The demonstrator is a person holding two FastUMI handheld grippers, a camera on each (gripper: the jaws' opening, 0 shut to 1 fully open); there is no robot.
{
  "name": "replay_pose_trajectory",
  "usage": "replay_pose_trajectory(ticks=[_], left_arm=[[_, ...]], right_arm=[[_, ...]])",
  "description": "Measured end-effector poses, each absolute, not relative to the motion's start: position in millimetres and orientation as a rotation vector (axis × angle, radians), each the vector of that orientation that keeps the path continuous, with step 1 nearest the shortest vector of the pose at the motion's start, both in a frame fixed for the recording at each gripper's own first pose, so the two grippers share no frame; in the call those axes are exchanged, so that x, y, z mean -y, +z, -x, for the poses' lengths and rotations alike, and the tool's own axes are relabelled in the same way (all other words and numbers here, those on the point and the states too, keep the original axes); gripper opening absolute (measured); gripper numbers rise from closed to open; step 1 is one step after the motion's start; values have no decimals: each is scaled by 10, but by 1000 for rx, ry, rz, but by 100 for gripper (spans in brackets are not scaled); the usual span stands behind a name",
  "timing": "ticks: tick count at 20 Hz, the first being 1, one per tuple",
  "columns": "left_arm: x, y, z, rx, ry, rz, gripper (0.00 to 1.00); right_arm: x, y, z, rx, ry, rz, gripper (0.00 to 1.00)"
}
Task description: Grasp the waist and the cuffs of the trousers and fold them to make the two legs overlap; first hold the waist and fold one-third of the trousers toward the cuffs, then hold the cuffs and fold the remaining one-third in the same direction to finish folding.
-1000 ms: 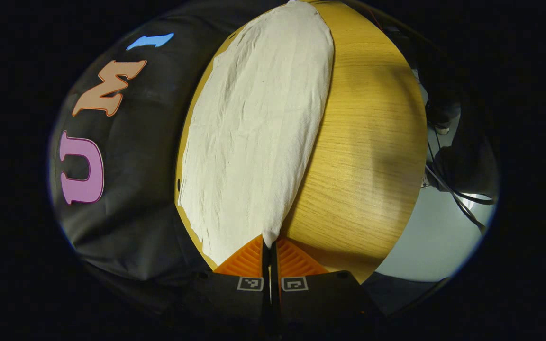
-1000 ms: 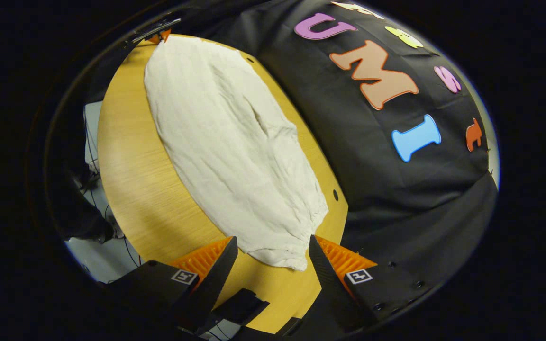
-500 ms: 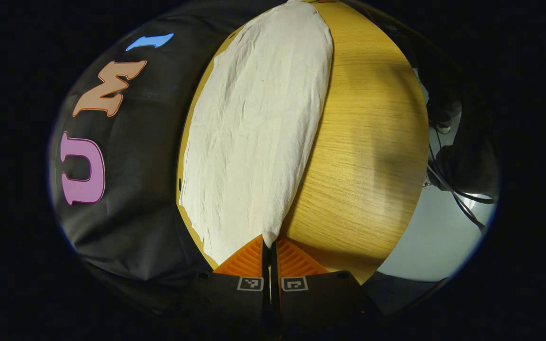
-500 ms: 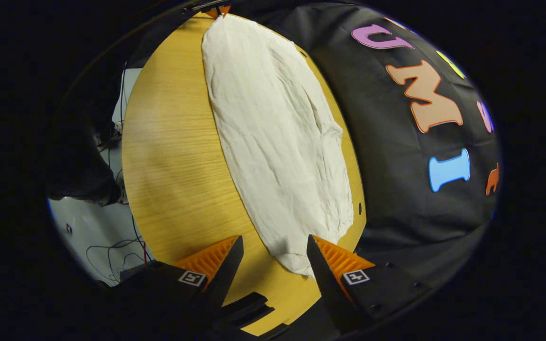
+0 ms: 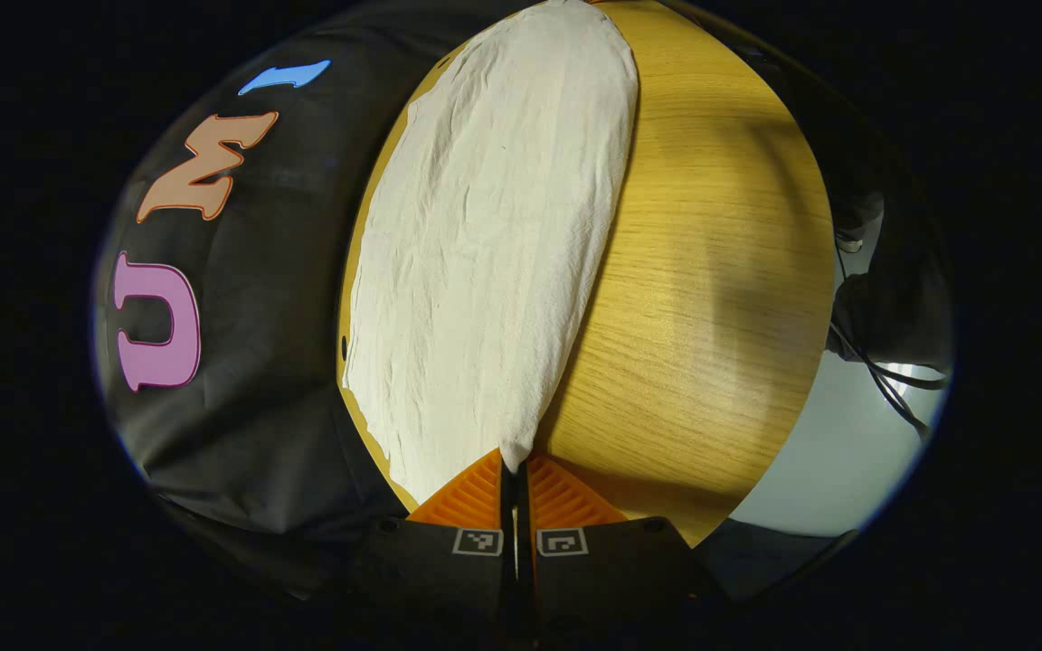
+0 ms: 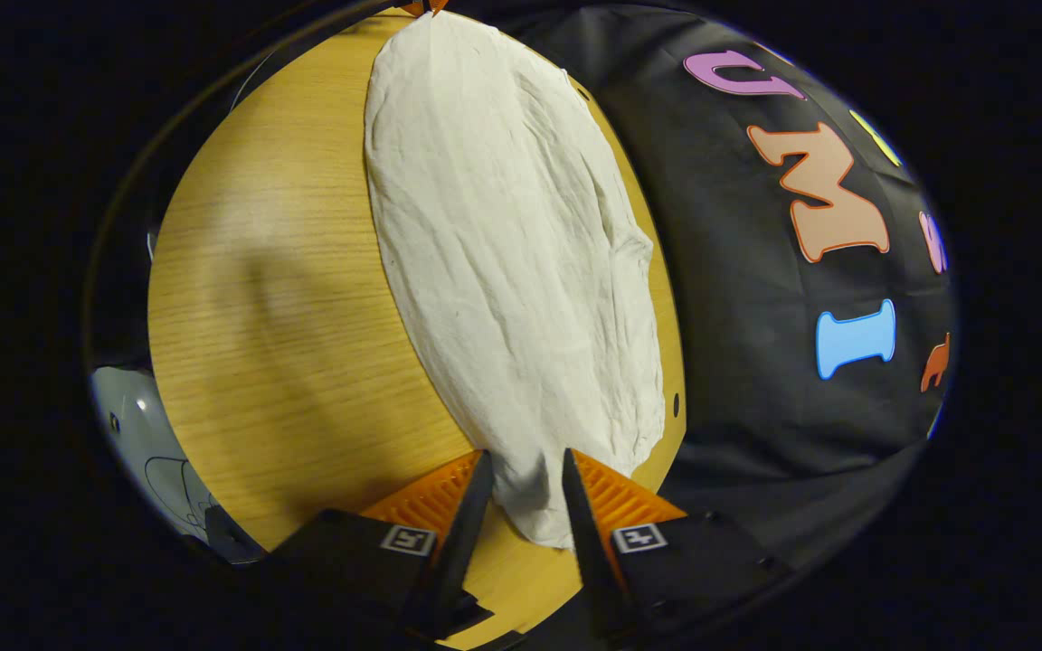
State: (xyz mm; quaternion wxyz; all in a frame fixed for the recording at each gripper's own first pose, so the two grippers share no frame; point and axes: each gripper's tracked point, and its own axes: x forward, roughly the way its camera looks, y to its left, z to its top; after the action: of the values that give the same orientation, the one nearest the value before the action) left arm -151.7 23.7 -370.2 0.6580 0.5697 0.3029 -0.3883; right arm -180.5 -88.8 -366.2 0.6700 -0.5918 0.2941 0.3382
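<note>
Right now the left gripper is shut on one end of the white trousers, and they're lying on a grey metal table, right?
Not quite. The table is yellowish wood with visible grain, as the left gripper view shows. The rest holds: the left gripper is shut on one end of the white trousers.

The left gripper [image 5: 516, 472] is clamped on the near corner of the pale trousers [image 5: 494, 244], which lie flat along the wooden table's [image 5: 702, 298] left side.
</note>
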Motion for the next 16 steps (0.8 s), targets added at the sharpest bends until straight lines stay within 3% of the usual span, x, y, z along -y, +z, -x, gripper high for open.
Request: replay_pose_trajectory(ticks=[1, 3, 4, 6, 11, 16], left_arm=[[-235, -3702, 1520, -688, -877, -1292, 0], [-236, -3703, 1531, -691, -875, -1294, 0], [-245, -3702, 1521, -695, -873, -1295, 0], [-236, -3705, 1502, -711, -870, -1281, 0], [-249, -3583, 1303, -720, -807, -1239, 0], [-206, -3332, 912, -706, -704, -1215, 0]], right_arm=[[872, -3653, 1768, -636, 756, 1368, 45], [864, -3759, 1783, -645, 767, 1393, 37], [870, -3713, 1819, -649, 769, 1394, 20], [911, -3733, 1773, -664, 756, 1362, 12], [888, -3599, 1725, -690, 754, 1319, 12], [857, -3296, 1464, -642, 671, 1240, 12]])
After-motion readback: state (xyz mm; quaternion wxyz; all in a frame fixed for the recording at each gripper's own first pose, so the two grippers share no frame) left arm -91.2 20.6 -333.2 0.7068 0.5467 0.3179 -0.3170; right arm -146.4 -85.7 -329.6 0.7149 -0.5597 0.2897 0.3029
